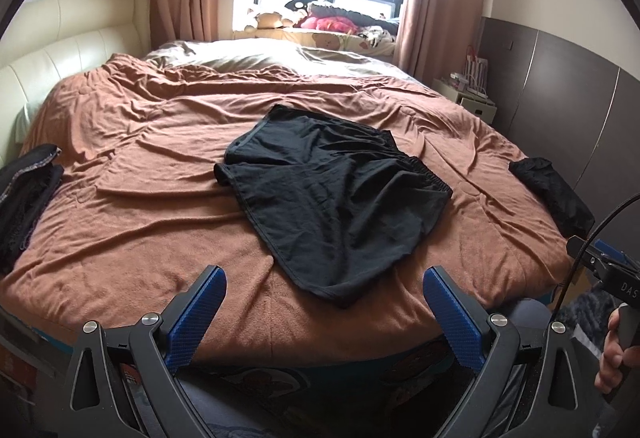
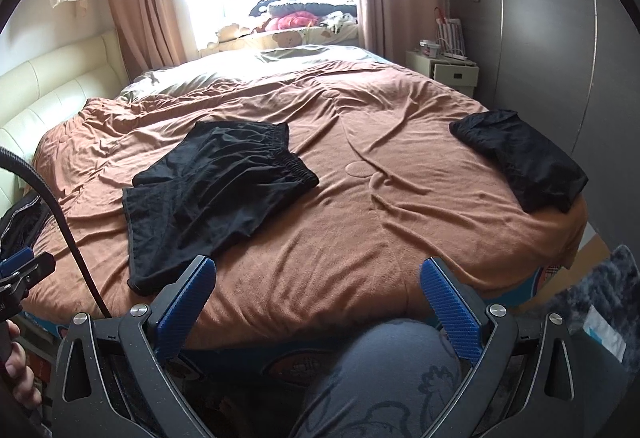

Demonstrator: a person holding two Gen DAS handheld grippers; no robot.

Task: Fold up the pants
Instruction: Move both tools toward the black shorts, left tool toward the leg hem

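A pair of black shorts [image 1: 332, 194] lies spread out and wrinkled on the brown bed cover [image 1: 140, 198], elastic waistband to the right and leg hems to the left and front. It also shows in the right wrist view [image 2: 216, 194]. My left gripper [image 1: 324, 278] is open and empty above the near edge of the bed, just in front of the shorts' near hem. My right gripper [image 2: 316, 270] is open and empty over the bed's near edge, to the right of the shorts.
A folded black garment [image 2: 524, 162] lies at the bed's right edge and shows in the left wrist view [image 1: 552, 194]. A dark clothes pile [image 1: 24, 198] sits at the left edge. A cream headboard [image 1: 60, 50] is on the left; a nightstand [image 2: 444, 70] and grey wardrobe [image 2: 560, 58] are on the right.
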